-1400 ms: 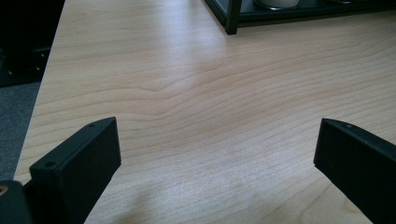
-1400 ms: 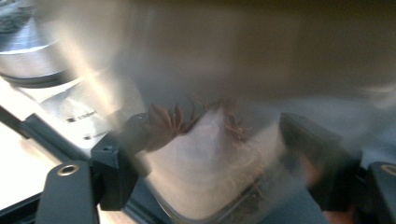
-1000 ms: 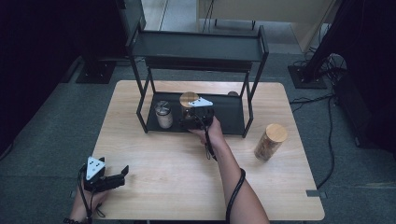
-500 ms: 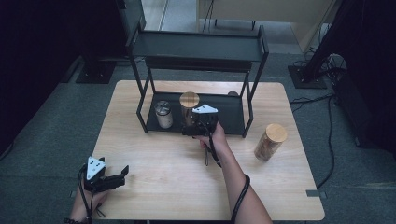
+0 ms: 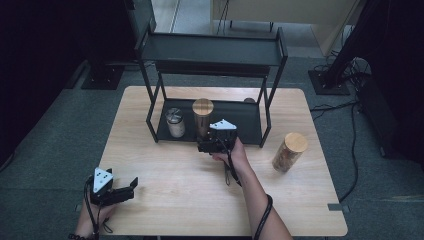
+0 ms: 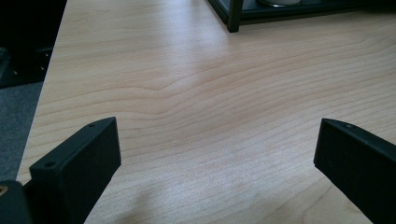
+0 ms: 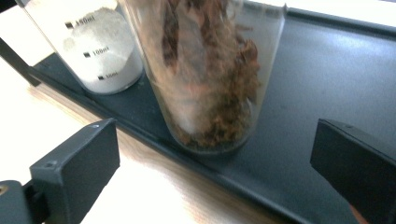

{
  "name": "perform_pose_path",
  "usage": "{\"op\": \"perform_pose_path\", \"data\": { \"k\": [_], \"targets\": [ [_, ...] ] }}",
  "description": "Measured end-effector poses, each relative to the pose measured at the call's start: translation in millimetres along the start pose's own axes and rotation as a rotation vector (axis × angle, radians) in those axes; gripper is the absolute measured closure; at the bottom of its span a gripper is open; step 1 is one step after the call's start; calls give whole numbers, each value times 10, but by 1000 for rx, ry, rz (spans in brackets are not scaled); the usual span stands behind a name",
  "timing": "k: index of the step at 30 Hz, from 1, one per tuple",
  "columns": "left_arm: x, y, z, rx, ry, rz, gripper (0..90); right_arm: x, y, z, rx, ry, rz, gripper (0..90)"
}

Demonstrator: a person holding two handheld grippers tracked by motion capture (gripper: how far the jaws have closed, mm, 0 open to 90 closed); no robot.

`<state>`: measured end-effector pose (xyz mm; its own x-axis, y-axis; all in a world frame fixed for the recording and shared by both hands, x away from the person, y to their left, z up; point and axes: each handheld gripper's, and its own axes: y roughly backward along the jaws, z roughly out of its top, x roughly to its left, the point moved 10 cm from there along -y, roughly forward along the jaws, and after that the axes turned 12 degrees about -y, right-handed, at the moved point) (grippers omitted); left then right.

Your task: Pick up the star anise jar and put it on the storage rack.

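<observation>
The right tool (image 5: 204, 146) hangs at the front edge of the black metal rack's lower shelf (image 5: 247, 120), its jaws spread wide; they have just been opening, and nothing sits between them. Directly ahead of it, past the jaw tips, stands the tall clear glass jar with a round wooden lid (image 5: 203, 117), packed with reddish-brown dried shreds (image 7: 210, 79). The jar rests upright on the shelf, close to its front lip, and is free of the tool. Off to the tool's left on the same shelf is a short glass measuring jar of white powder (image 7: 100, 51) with a metal lid, just beside the tall jar but apparently not touching, though the blur in the right gripper view makes that hard to settle.

The left tool (image 5: 125, 187) rests low over the bare pale wooden counter (image 6: 196, 93), well apart from the rack, jaws spread and empty.

The risks from here lie with the right tool. The jar stands near the shelf lip, so a jaw that catches it while backing off could tip it forward onto the counter. A sideways drift to the left could knock it into the powder jar. A second wooden-lidded glass jar (image 5: 289, 152) stands on the counter to the tool's right, clear of any likely swing.
</observation>
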<state>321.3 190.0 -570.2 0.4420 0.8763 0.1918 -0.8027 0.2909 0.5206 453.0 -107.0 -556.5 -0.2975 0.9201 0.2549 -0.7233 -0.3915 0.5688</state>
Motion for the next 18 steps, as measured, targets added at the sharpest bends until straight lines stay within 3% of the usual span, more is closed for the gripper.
{"op": "perform_pose_path", "data": {
  "k": [3, 18],
  "targets": [
    [1, 0, 0, 0, 1, -1, 9, -16, 8, -42, -1, 5, -13, 8],
    [0, -4, -2, 3, 0, -1, 9, -14, 93, -202, -24, 4, 9, 2]
  ]
}}
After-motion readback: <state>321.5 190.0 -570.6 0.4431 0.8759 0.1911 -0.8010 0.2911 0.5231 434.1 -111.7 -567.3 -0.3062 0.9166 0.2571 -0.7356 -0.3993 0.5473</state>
